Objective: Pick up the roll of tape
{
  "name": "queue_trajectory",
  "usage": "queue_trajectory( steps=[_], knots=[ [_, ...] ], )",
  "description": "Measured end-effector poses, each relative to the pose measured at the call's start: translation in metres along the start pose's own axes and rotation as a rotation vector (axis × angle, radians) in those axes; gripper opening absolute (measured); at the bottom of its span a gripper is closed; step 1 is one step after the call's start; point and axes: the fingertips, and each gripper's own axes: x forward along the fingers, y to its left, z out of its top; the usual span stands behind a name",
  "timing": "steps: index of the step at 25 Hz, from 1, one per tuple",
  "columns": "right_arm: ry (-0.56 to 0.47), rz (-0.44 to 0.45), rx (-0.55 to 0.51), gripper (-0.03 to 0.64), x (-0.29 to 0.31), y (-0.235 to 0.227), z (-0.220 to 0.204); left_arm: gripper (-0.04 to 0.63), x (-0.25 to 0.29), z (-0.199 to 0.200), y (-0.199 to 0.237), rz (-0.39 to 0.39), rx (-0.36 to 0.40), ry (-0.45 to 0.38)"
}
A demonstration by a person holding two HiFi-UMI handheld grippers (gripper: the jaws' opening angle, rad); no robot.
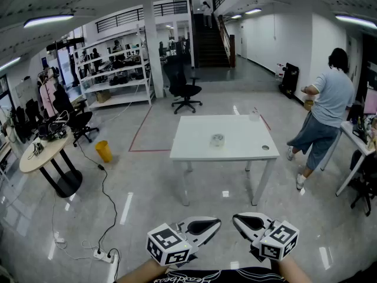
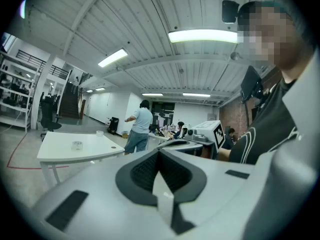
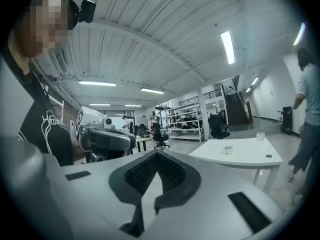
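Observation:
A small clear roll of tape (image 1: pixel 218 139) lies near the middle of the white table (image 1: pixel 194 146), well ahead of me across the floor. It also shows as a tiny shape in the left gripper view (image 2: pixel 76 144) and in the right gripper view (image 3: pixel 227 149). My left gripper (image 1: pixel 213 223) and right gripper (image 1: pixel 238 219) are held low and close to my body, side by side and far from the table. In their own views the left gripper (image 2: pixel 159 154) and the right gripper (image 3: pixel 156 154) each have their jaws together with nothing between them.
A white roll (image 1: pixel 254 115) stands at the table's far right corner, and a dark round hole (image 1: pixel 265 148) is near its front right. A person (image 1: pixel 327 111) stands right of the table. An office chair (image 1: pixel 185 90), a yellow bin (image 1: pixel 104 151), a round table (image 1: pixel 44 152) and a floor cable with power strip (image 1: pixel 103 253) are about.

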Motion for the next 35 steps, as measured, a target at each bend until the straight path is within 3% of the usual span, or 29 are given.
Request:
queue_trajectory(
  steps=[21,28,35],
  knots=[
    [0.001,-0.046,0.063,0.014,-0.016,-0.014,-0.012,0.003,0.016,-0.014,0.001,-0.005,-0.036,-0.009],
    [0.023,-0.075,0.078,0.014,0.011,-0.053,-0.019,0.003,0.035,-0.012,0.052,-0.01,-0.078,-0.033],
    [0.03,-0.073,0.16,0.014,0.071,-0.117,-0.021,0.003,0.069,-0.02,0.139,-0.024,-0.092,-0.007]
  ],
)
